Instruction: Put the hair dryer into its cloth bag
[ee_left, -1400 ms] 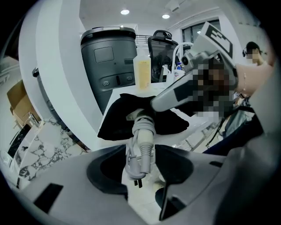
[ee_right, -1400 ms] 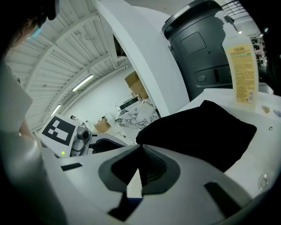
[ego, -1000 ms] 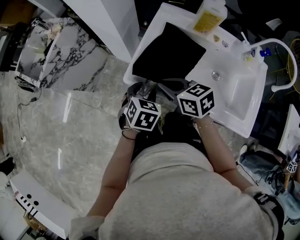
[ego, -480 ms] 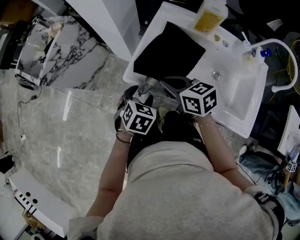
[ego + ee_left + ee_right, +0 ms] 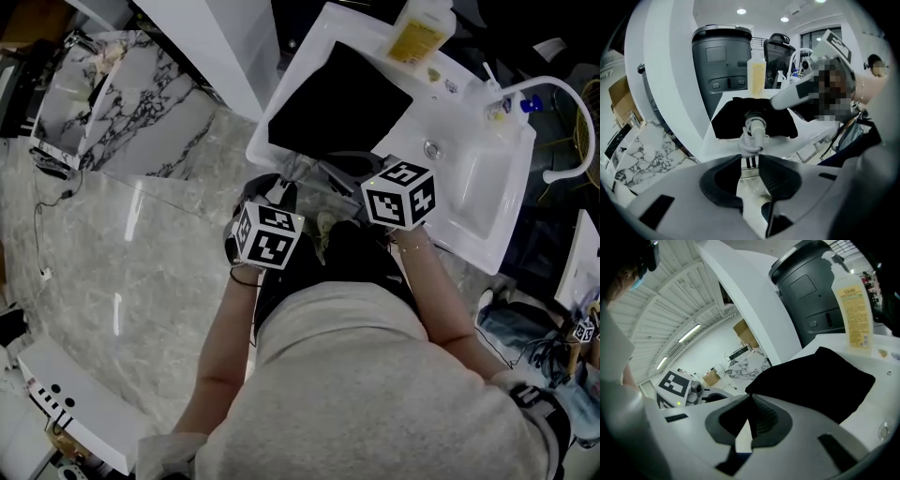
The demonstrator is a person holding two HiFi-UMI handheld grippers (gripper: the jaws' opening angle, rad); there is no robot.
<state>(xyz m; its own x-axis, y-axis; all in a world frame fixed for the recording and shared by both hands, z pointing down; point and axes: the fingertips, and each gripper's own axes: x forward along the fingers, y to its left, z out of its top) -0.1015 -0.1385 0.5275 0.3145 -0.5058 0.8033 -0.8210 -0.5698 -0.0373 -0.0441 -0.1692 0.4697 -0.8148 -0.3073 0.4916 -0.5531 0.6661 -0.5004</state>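
Note:
The black cloth bag (image 5: 342, 98) lies flat on the white counter (image 5: 309, 42) beside the sink. Out of its near edge sticks the hair dryer's pale end (image 5: 757, 127), with the cord looped round it and the plug's two prongs (image 5: 750, 161) pointing back at me. My left gripper (image 5: 750, 159) is just in front of the plug. Its jaws are closing, the prongs sit in the narrow gap at their tips, and the pads do not visibly press. My right gripper (image 5: 750, 411) is shut at the bag's near edge (image 5: 761, 385), seemingly pinching the cloth.
A yellow soap bottle (image 5: 420, 37) stands at the counter's far edge. The sink basin (image 5: 469, 187) and its curved faucet (image 5: 562, 94) are to the right. A grey bin (image 5: 722, 61) stands behind the counter. A marbled slab (image 5: 141, 112) leans at the left.
My left gripper has drawn back a little toward me and to the left in the head view. The right gripper and the bag have stayed put.

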